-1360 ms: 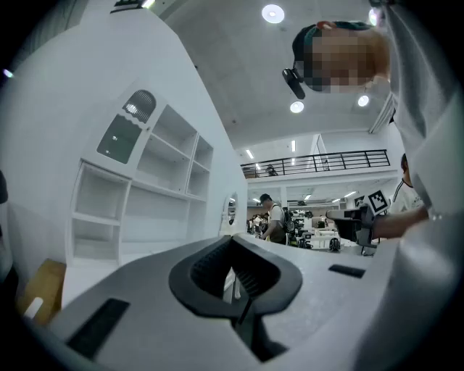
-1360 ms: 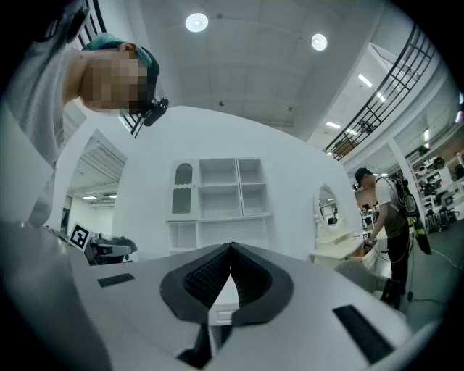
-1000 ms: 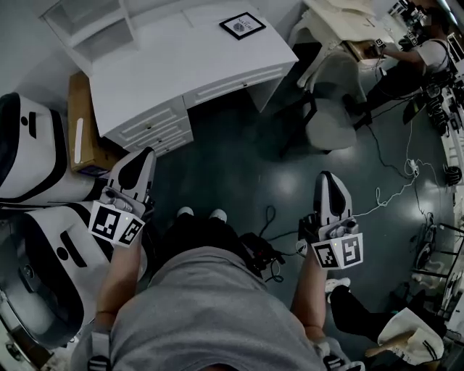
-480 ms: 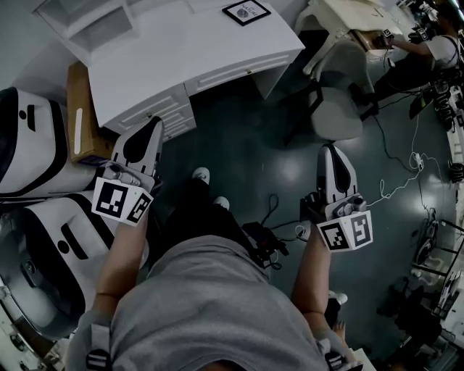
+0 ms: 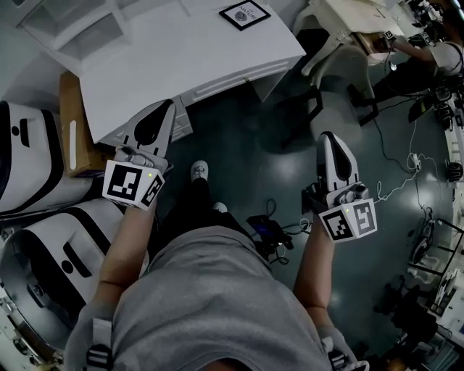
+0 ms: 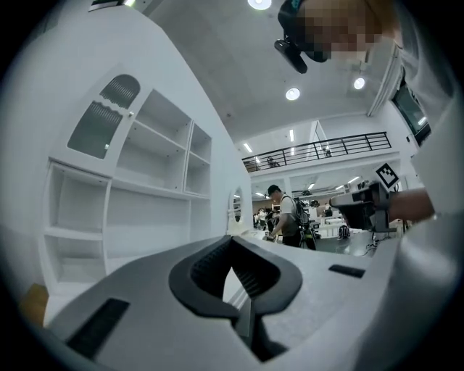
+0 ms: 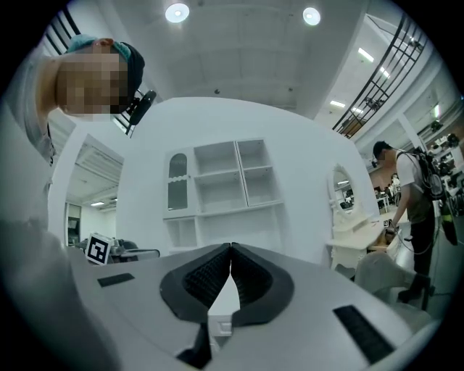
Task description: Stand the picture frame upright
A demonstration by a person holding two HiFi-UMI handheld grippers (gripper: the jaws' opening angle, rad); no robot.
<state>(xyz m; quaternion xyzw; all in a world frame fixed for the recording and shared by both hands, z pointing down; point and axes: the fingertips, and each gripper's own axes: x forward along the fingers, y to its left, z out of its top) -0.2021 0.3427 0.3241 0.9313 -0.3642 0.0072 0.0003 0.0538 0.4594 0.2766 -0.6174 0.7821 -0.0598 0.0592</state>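
A person in a grey top stands on a dark, glossy floor (image 5: pixel 239 145) before a white desk (image 5: pixel 181 58), a hand-held gripper level in each hand and both aimed at the furniture. The picture frame (image 5: pixel 245 14), black-edged around a pale print, lies flat and face up near the desk's far right corner, well apart from both tools. The left gripper (image 5: pixel 170 105) points at the desk's front edge near the left corner, above the drawer fronts (image 5: pixel 225 81); its own camera shows the ribbed dark pads pressed together with nothing between them. The right gripper (image 5: pixel 328 139) hangs over open floor off the desk's right end, its jaws likewise closed tip to tip and empty. A white shelf unit (image 5: pixel 80 29) with open compartments rises along the desk's far left edge. A brown cardboard box (image 5: pixel 70 123) leans by the desk's left side, next to large rounded white-and-black shells (image 5: pixel 29 167). A pale office chair (image 5: pixel 341 69) stands to the right of the desk, and white cables (image 5: pixel 395 192) trail across the floor beyond it. At the upper right a second person (image 5: pixel 435 54) sits at another work surface among stands and gear. The gripper views take in a high white ceiling with round lights and a railed gallery behind
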